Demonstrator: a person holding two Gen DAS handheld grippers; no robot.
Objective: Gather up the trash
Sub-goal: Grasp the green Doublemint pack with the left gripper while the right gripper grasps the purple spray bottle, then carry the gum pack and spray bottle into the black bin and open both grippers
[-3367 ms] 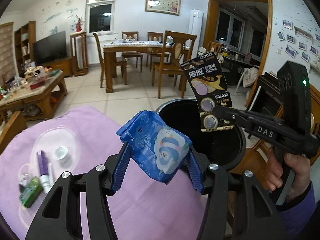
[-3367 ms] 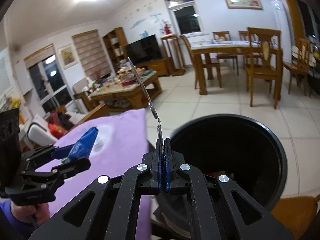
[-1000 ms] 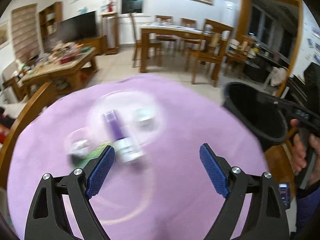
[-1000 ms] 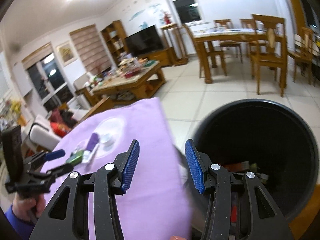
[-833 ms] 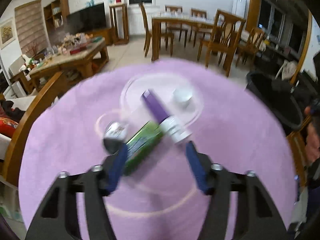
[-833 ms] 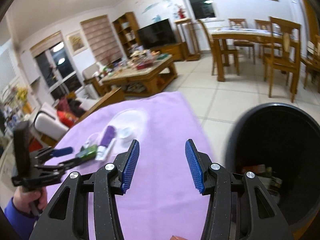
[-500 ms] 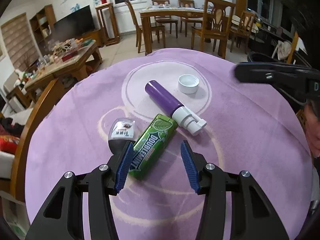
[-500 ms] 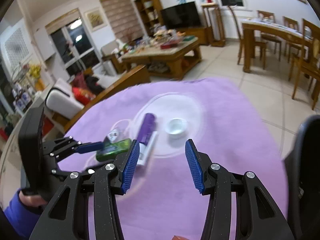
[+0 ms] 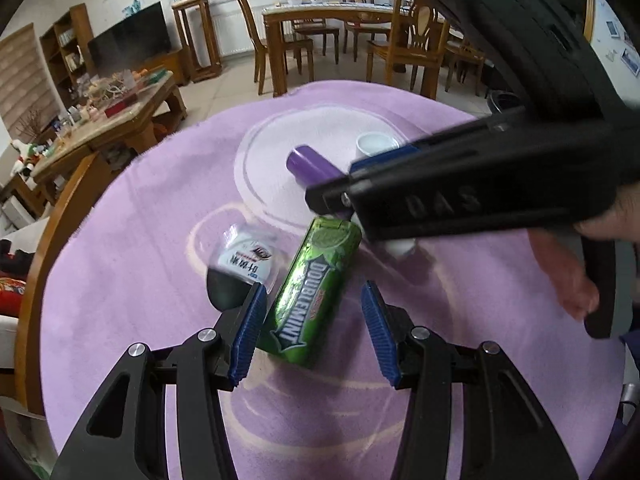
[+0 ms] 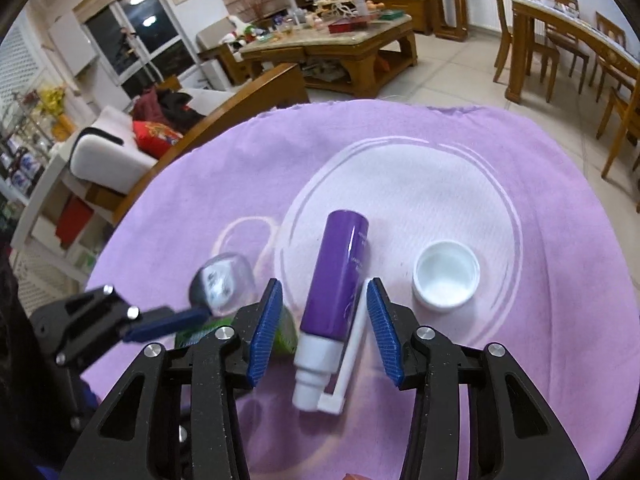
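Note:
A green Doublemint gum pack (image 9: 314, 292) lies on the purple tablecloth (image 9: 120, 240). My left gripper (image 9: 314, 332) is open, its blue pads either side of the pack's near end. A purple spray bottle (image 10: 338, 284) with a white nozzle lies on the cloth. My right gripper (image 10: 324, 330) is open and straddles the bottle's lower half. In the left wrist view the right gripper (image 9: 460, 184) crosses above the bottle (image 9: 310, 166). A small clear-and-black container (image 9: 240, 264) lies left of the gum. A white cap (image 10: 446, 276) sits right of the bottle.
The round table's edge (image 10: 132, 196) drops to a wooden chair back (image 10: 240, 96) and a sofa on the left. A coffee table (image 10: 332, 44) and a dining table with chairs (image 9: 340, 36) stand on the tiled floor beyond.
Both grippers let their trash go over the black bin, then swung back to the table. The left has come down around the gum pack, the right around the purple bottle.

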